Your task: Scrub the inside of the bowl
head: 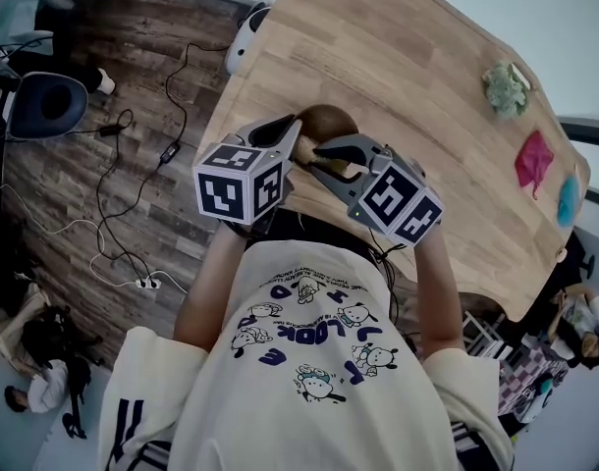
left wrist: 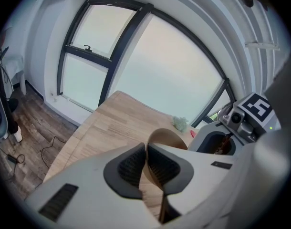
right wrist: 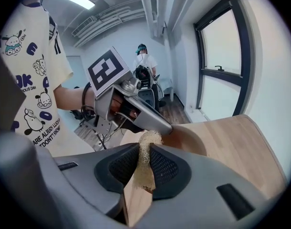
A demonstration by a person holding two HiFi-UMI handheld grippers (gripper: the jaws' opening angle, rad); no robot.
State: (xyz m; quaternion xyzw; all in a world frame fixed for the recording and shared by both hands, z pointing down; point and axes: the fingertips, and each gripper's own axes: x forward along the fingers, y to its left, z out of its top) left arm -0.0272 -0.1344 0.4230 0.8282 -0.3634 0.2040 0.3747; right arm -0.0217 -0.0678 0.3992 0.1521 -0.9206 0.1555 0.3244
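Observation:
A brown wooden bowl (head: 331,123) is near the table's front edge, just in front of the person. My left gripper (head: 298,135) is shut on the bowl's rim; in the left gripper view the thin bowl (left wrist: 167,136) wall sits pinched between the pads of that gripper (left wrist: 146,150). My right gripper (head: 319,160) is shut on a tan fibrous scrub pad (right wrist: 145,168), whose frayed top sticks up between the jaws of that gripper (right wrist: 144,149). The pad's tip hangs at the near rim of the bowl (right wrist: 195,140), beside the left gripper (right wrist: 167,128).
A long wooden table (head: 408,77) runs away from me. At its far right lie a green crumpled cloth (head: 506,88), a pink cloth (head: 533,158) and a blue item (head: 569,200). A white object (head: 245,37) sits at the left edge. Cables and a power strip (head: 142,283) lie on the floor.

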